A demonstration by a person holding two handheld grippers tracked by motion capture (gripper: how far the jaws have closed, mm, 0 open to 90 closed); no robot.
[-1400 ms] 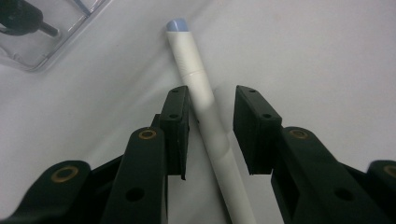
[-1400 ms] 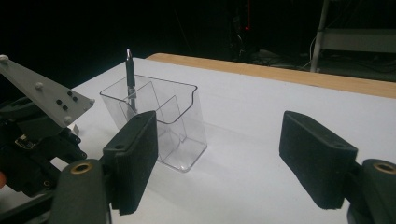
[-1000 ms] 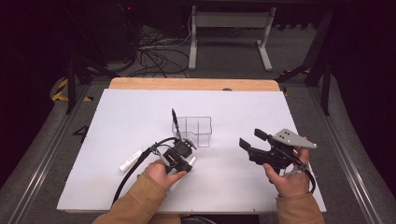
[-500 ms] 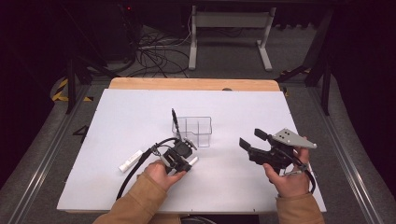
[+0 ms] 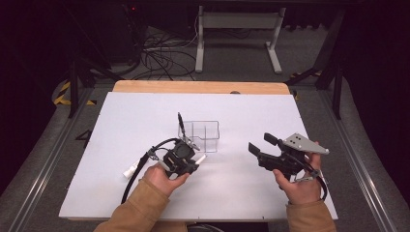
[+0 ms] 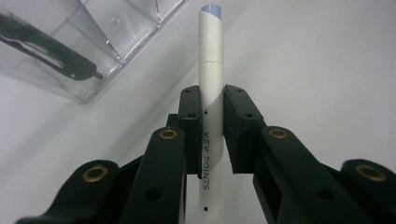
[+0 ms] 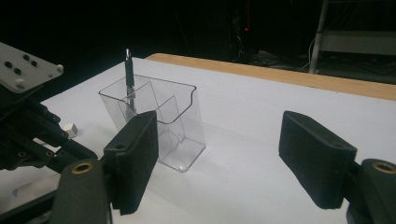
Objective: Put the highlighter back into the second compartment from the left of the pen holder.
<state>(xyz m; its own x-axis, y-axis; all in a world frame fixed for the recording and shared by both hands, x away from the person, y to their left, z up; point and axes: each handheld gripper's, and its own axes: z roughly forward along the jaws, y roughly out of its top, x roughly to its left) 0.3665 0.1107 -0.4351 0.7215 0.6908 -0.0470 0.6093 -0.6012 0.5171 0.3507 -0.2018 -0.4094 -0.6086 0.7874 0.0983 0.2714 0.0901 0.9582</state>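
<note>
- High view: the left gripper sits in the person's left hand, low over the white table, just in front of the clear holder. A white pen pokes out past the gripper on its right side; how it is gripped cannot be made out from here.
- Left gripper view: this one settles it. The two black jaws are clamped on the white pen, pads pressing its barrel from both sides. The barrel carries the print "KEY POINTS", and the far end has a pale blue tip. The clear holder shows at the upper left, close to the pen's tip, with a black pen lying inside it behind the clear wall.
- High view: the black pen stands leaning in the holder's left end, its top above the rim. A second white marker lies on the table to the left of the left hand, beside the trailing cable.
- Right gripper view: the right gripper has its jaws set well apart with nothing between them, and the holder appears through the gap, its inner dividers visible. The black pen rises from the far compartment.
- High view: the right gripper is held to the right, well apart from the holder.
</note>
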